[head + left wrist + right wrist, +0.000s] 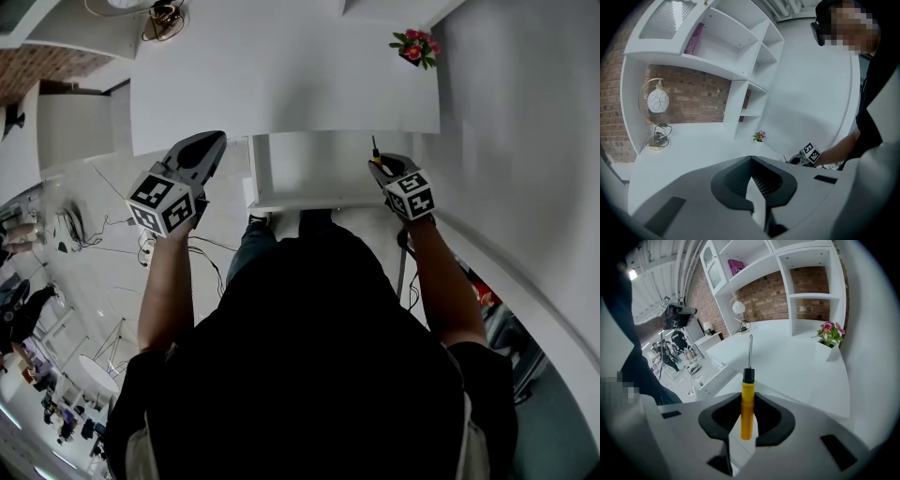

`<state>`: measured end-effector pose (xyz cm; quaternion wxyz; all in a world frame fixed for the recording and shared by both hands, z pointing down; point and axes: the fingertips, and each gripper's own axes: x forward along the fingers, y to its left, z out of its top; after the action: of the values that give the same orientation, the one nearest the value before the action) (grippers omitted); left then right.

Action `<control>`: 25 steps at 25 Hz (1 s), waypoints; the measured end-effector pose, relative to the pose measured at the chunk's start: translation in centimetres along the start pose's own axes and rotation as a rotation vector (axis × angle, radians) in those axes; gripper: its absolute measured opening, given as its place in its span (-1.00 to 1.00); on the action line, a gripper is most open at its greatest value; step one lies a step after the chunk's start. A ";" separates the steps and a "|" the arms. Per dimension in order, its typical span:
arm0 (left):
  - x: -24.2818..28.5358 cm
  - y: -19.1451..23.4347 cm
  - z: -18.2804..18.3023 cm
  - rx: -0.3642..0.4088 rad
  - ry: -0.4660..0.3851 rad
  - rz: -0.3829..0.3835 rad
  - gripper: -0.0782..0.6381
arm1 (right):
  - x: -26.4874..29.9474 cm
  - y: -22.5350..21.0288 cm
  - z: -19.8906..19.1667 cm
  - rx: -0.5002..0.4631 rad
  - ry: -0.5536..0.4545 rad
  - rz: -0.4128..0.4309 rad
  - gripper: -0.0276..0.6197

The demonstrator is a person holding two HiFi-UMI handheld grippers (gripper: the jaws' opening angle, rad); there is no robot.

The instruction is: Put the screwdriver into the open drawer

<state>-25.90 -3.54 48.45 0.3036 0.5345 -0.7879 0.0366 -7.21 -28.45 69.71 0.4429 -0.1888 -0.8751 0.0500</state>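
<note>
The fingers [717, 420] of the right gripper [748, 401] pinched the screwdriver [747, 416] by its yellow handle, with the black collar and thin steel shaft poking out ahead. It hung over the right end of the open drawer [309, 200], below the desk's [281, 75] front edge. To land it well, I'd lower it flat inside the walls and spread the fingers only once it was low. The left gripper [208, 148], off the drawer's left side, seemed pressed together on nothing.
</note>
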 end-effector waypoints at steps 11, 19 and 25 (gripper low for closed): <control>-0.5 1.1 -1.3 -0.022 0.013 0.027 -0.74 | 3.6 0.0 -2.5 -0.021 0.081 0.033 -0.63; -0.3 2.1 -2.4 -0.051 0.026 0.037 -0.74 | 6.6 -0.1 -4.5 -0.045 0.172 0.067 -0.63; -0.4 2.9 -3.6 -0.084 0.044 0.041 -0.74 | 8.7 0.1 -6.6 -0.063 0.235 0.085 -0.63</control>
<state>-26.72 -0.59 51.93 0.3421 0.5042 -0.7927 0.0215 -6.64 -25.66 80.24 0.5335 -0.2442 -0.8095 0.0187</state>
